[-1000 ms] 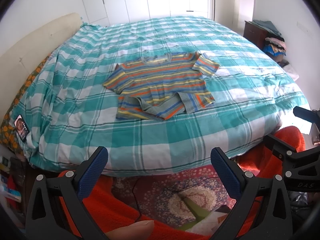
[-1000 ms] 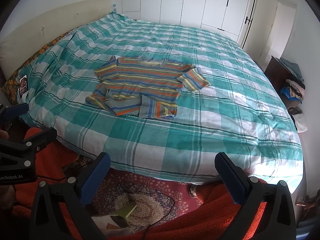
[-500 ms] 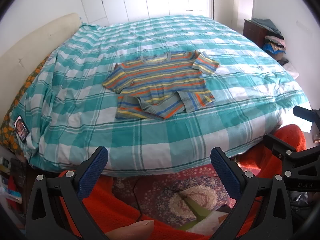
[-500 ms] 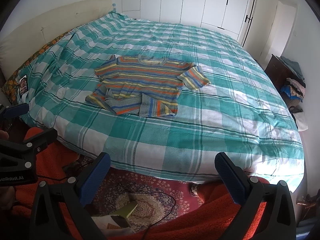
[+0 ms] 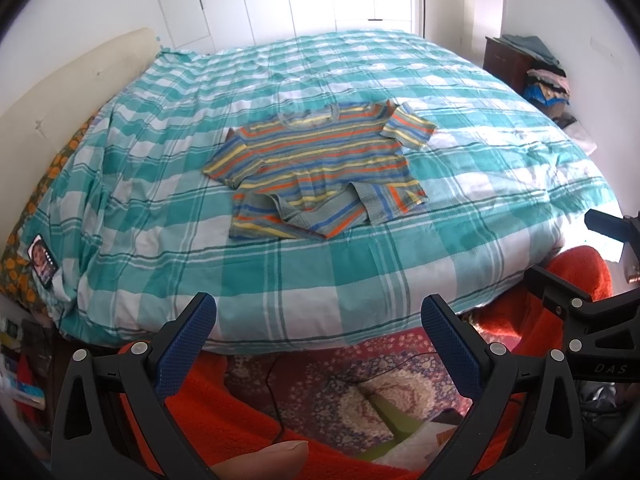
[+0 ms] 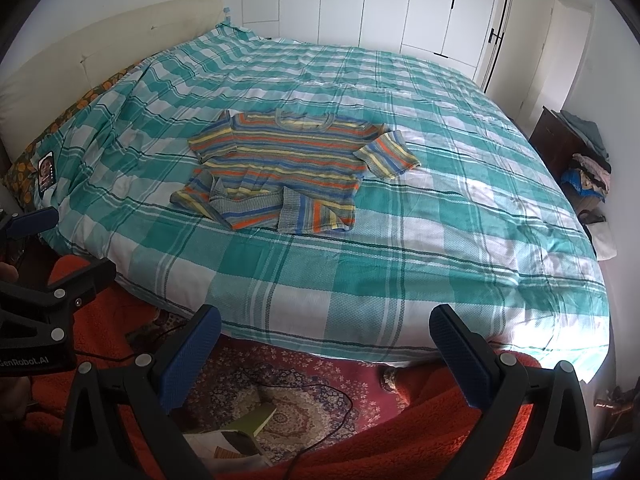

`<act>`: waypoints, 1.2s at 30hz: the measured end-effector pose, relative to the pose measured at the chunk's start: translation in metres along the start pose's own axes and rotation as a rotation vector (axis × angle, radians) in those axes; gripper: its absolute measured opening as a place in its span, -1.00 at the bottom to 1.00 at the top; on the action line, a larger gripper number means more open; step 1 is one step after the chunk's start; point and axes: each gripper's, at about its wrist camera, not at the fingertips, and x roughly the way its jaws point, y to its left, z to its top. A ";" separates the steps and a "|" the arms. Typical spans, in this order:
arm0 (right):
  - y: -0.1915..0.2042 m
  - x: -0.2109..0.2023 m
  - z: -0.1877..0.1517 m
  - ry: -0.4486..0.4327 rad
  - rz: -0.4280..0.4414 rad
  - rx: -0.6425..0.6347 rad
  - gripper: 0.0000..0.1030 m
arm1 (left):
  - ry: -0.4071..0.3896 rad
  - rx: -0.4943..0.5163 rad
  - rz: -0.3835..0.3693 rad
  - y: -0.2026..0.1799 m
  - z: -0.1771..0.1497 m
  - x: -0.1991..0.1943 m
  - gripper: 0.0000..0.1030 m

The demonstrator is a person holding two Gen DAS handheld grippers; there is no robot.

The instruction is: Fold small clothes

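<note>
A small striped T-shirt [image 5: 320, 168] [image 6: 280, 172] in orange, yellow, blue and grey lies flat on the bed, neck away from me, its hem turned up in rumpled flaps. My left gripper [image 5: 318, 320] hangs open off the bed's near edge, well short of the shirt. My right gripper [image 6: 325, 332] is open too, nothing between its blue pads, also off the near edge. Each gripper shows at the side of the other's view.
The bed wears a teal and white checked cover [image 5: 360, 272] [image 6: 440, 240]. Below the near edge lie a patterned rug [image 6: 288, 392], a cable and orange fleece [image 5: 224, 420]. A dark nightstand with piled clothes [image 6: 580, 148] stands right; white wardrobe doors [image 6: 400, 4] lie behind.
Both views have shifted slightly toward the bed and the shirt sits a little lower in frame. Both grippers stay open.
</note>
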 end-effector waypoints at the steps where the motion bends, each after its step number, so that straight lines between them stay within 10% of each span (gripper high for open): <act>1: 0.000 0.000 0.000 0.000 0.000 0.000 1.00 | 0.000 0.001 0.001 0.000 0.000 0.000 0.99; 36: -0.001 0.000 0.000 0.003 0.002 0.000 1.00 | 0.003 0.004 0.000 -0.006 -0.001 0.003 0.99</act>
